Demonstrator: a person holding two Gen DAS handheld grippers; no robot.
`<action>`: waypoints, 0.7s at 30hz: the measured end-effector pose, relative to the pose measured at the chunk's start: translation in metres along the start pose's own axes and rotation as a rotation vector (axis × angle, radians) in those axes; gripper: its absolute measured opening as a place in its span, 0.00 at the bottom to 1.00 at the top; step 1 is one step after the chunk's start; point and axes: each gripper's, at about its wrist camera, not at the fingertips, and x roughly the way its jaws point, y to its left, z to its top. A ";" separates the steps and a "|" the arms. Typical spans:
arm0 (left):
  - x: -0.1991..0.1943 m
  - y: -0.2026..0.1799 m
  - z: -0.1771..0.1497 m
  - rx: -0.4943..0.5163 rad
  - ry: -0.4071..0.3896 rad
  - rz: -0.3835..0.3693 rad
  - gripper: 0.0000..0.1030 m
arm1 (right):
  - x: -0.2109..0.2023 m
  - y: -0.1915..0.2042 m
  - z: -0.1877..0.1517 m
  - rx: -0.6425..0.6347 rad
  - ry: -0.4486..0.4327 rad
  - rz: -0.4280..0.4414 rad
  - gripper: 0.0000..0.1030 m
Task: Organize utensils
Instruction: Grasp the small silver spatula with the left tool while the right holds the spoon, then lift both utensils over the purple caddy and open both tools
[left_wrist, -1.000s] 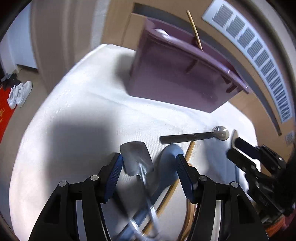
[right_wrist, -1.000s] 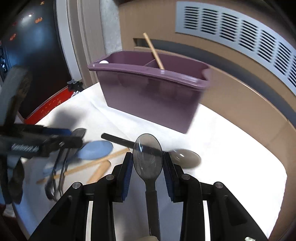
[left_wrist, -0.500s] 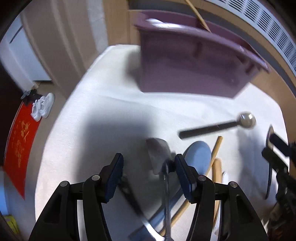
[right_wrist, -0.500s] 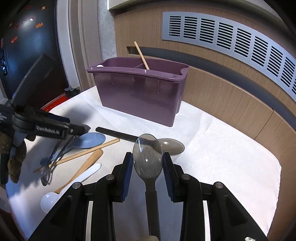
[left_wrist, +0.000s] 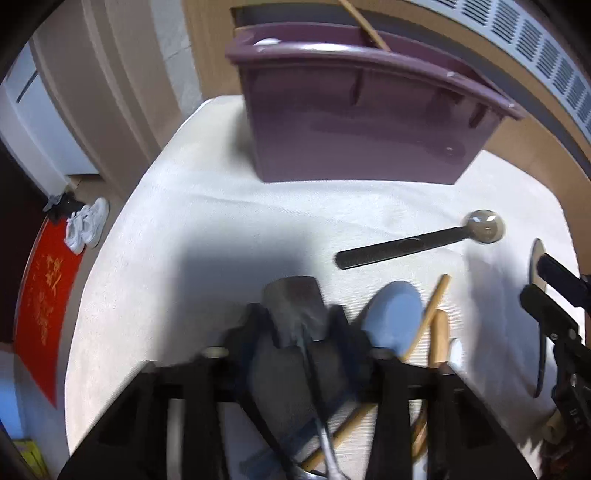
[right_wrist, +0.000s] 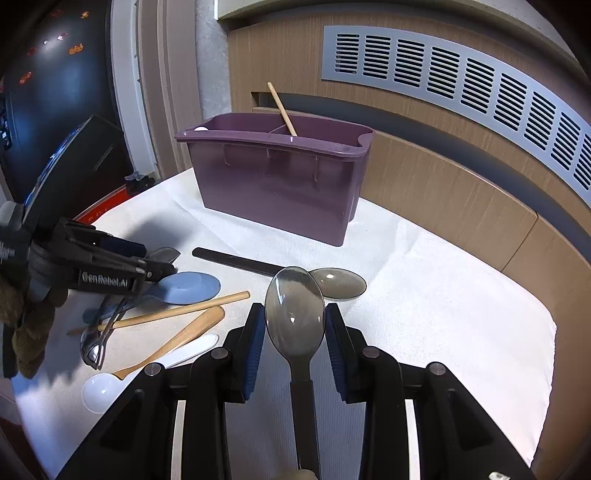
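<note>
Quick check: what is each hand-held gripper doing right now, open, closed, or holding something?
Left hand-held gripper: closed on the metal spatula, though the view is blurred.
Right hand-held gripper: holding the clear spoon by its handle.

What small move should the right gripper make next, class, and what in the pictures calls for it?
Probably carry the grey spoon forward and up toward the purple caddy. The right gripper already has the spoon between its fingers, lifted off the white cloth, and the caddy stands open-topped straight ahead, with a wooden stick already in it.
</note>
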 end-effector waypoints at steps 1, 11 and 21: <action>-0.004 0.004 0.000 -0.005 -0.012 -0.019 0.32 | -0.001 0.000 0.001 -0.002 0.000 0.001 0.29; -0.083 0.006 -0.026 -0.001 -0.301 -0.137 0.32 | -0.019 -0.009 0.005 0.070 -0.063 0.076 0.29; -0.125 0.001 -0.034 0.005 -0.426 -0.153 0.31 | -0.028 0.003 0.014 0.056 -0.084 0.047 0.29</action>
